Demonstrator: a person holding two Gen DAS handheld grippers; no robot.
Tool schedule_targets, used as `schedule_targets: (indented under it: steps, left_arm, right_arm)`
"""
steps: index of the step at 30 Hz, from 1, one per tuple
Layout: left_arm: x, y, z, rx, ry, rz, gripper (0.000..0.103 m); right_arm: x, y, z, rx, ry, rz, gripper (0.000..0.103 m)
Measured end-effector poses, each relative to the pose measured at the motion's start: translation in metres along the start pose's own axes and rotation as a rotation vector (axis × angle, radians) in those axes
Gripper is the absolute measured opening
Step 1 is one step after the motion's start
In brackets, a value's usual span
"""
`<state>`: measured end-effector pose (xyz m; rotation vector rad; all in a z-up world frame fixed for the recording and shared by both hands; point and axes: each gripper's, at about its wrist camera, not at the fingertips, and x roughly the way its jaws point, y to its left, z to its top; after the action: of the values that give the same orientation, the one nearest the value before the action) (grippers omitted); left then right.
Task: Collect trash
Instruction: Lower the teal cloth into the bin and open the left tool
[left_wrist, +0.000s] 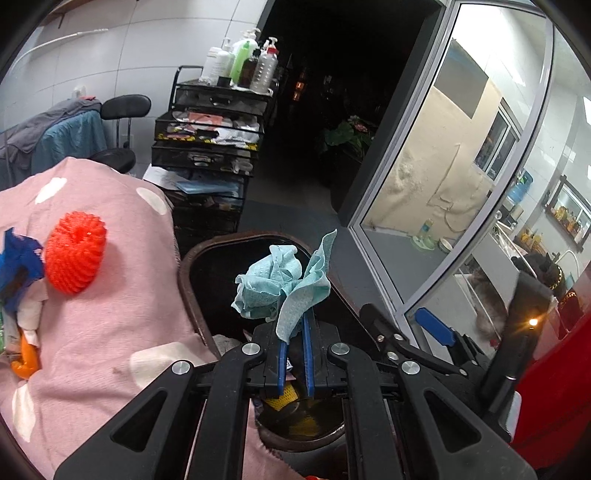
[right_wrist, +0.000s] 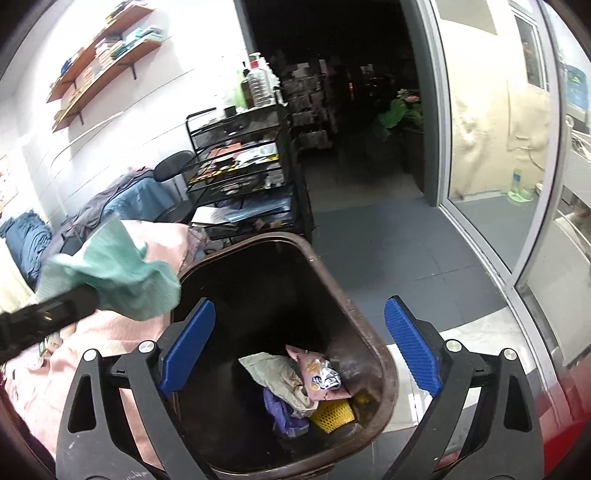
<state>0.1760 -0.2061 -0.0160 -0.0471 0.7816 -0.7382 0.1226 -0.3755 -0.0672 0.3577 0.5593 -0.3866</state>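
At the far left of the left wrist view, more litter lies on the pink spotted cloth: a red mesh ball, blue scraps and something orange cut off by the frame edge, so what it is cannot be told. Moving right, the left gripper is clamped on a crumpled teal paper towel, which stands up from the closed blue pads and hangs over the near rim of the brown bin. The drop turns on this: the bin's mouth lies just ahead of and below the towel, its long axis running away from the camera.

In the right wrist view the same towel shows at left, seemingly not quite over the opening, though fisheye bend makes that hard to judge. Further right, the right gripper hangs above the bin with its jaws spread wide and nothing between them. Paper, wrappers and a yellow mesh piece lie at the bottom; the left hand is the one that has to act.
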Motion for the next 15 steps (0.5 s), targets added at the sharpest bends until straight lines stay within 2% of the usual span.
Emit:
schedule_targets:
  steps: [12, 15]
  left_arm:
    - [0.048, -0.003, -0.001, -0.002, 0.125, -0.002, 0.008]
    - [0.053, -0.004, -0.002, 0.004, 0.135, 0.008, 0.008]
  right_arm:
    - [0.001, -0.020, 0.005, 0.053, 0.000, -0.050, 0.093]
    - [0.001, -0.023, 0.005, 0.059, -0.001, -0.057, 0.093]
